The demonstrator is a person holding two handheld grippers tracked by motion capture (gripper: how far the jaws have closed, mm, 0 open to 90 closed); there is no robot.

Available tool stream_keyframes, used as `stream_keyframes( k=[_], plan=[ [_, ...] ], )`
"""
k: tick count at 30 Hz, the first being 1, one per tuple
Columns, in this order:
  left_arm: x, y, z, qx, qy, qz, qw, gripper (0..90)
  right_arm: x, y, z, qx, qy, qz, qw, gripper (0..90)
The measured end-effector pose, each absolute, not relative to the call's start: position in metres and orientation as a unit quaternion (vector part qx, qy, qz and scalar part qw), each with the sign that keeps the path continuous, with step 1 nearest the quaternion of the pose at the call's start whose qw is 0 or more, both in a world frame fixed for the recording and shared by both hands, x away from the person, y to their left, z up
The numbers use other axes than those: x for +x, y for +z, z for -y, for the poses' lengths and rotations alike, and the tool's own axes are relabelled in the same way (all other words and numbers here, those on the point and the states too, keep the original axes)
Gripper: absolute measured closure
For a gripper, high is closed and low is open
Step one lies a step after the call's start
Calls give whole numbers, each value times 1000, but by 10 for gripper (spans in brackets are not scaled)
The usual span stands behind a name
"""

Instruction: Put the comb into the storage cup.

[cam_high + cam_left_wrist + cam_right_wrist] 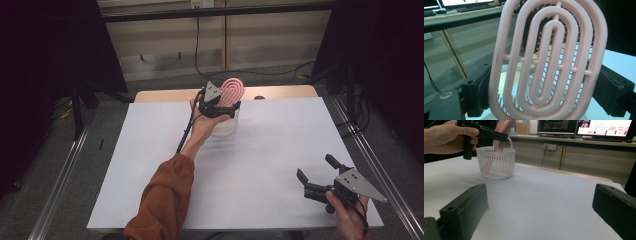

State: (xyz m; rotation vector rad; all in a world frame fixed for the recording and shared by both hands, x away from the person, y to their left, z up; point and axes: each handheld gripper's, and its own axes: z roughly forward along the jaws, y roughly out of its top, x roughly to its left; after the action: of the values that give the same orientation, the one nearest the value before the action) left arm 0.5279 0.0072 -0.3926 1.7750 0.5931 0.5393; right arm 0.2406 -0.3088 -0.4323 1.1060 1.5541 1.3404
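A pink oval hairbrush (232, 91) with curved open slots stands tilted in a small white slatted basket (225, 126) at the far middle of the table. My left gripper (230, 107) is shut on the brush head, one black jaw on each side of it. In the left gripper view the brush (549, 62) sits close up between the jaws. The right gripper view has the basket (496, 162) with the brush handle inside and the brush head (501, 127) above its rim. My right gripper (315, 167) is open and holds nothing, low over the front right of the table.
A white sheet (260, 165) covers the table, with a wooden edge (285, 91) at the back. A black cable (197, 50) hangs down the far wall. Monitors (584, 126) stand on a bench beyond. Black stands and metal rails flank both sides.
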Motion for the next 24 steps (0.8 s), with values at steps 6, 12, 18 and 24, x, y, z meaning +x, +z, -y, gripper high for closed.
stream_keyframes(
  k=[6, 12, 18, 24],
  plan=[
    [527, -394, -6, 754, 232, -251, 561, 134, 241, -432, 309, 436, 529, -613, 394, 0],
    [527, -397, -3, 767, 213, -255, 549, 108, 241, -433, 309, 436, 528, -614, 392, 0],
    [528, -398, -5, 764, 208, -261, 552, 85, 241, -433, 309, 436, 528, -615, 391, 0],
    [526, -392, -8, 756, 209, -260, 564, 55, 241, -433, 308, 436, 528, -615, 391, 0]
  ],
)
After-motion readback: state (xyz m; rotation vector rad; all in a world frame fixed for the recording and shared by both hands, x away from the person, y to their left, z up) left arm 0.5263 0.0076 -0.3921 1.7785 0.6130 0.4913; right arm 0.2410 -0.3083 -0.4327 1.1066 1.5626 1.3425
